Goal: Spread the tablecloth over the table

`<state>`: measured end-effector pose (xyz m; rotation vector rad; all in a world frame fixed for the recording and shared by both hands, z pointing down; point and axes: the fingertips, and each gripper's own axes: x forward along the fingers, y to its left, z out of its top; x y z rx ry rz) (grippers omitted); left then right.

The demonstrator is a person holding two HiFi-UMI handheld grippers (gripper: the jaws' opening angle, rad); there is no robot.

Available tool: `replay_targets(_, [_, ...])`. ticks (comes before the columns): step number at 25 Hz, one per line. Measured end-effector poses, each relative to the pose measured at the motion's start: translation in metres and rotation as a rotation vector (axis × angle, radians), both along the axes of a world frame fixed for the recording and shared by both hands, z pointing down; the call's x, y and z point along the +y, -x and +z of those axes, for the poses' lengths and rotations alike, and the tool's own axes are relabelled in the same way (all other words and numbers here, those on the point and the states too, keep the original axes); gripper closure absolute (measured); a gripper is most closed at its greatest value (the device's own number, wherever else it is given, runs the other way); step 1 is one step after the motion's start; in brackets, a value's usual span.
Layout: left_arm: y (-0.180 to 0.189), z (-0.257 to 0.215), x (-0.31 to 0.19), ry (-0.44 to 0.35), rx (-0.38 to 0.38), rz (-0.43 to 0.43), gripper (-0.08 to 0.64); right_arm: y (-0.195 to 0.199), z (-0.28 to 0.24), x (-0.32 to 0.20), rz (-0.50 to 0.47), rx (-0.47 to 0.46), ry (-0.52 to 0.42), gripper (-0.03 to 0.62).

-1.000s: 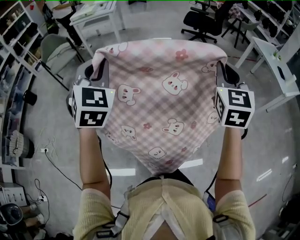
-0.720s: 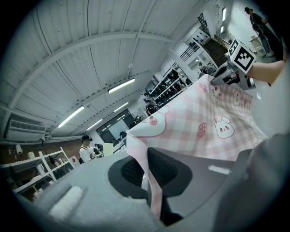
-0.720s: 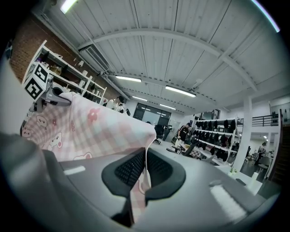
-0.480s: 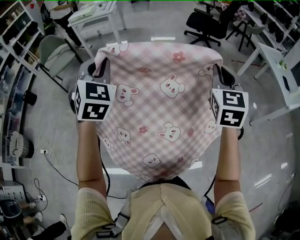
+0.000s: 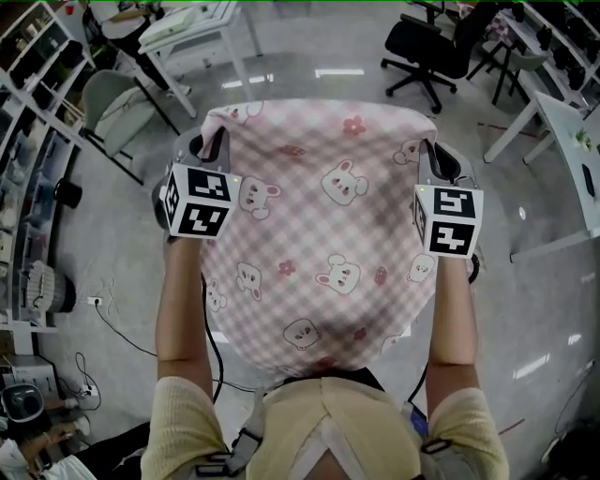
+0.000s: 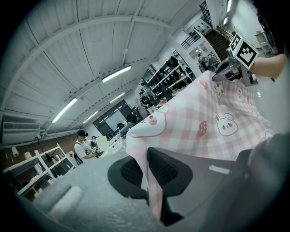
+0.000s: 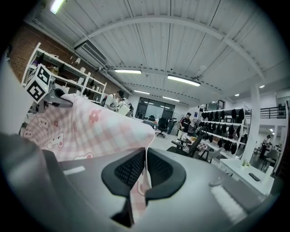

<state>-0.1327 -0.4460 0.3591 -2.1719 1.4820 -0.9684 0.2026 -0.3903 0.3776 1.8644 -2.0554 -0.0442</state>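
Note:
A pink checked tablecloth (image 5: 319,234) with rabbit prints hangs in the air in front of the person, stretched between both grippers and sagging toward the body. My left gripper (image 5: 212,142) pinches the far left corner. In the left gripper view the tablecloth (image 6: 204,118) runs down between the left gripper's (image 6: 147,170) dark pads. My right gripper (image 5: 429,156) pinches the far right corner, and the tablecloth (image 7: 90,122) is caught in the right gripper (image 7: 145,168) the same way. Both pairs of jaws are easing open slightly, with fabric still gripped between the pads. No table lies under the cloth.
A white table (image 5: 192,23) and a grey chair (image 5: 117,108) stand at the far left, beside shelves (image 5: 28,94). A black office chair (image 5: 431,47) and another white table (image 5: 562,122) stand at the far right. Cables (image 5: 112,319) trail on the grey floor. People stand in the distance.
Both grippers have drawn slightly closer together with the cloth still held. The cloth sags more in the middle and its near edge has come closer to the person's body.

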Motion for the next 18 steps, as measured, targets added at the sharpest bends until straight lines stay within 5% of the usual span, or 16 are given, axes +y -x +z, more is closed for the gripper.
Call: replay_targets(18, [-0.005, 0.009, -0.032, 0.1, 0.014, -0.034, 0.538, -0.001, -0.006, -0.024, -0.009, -0.011, 0.129, 0.575])
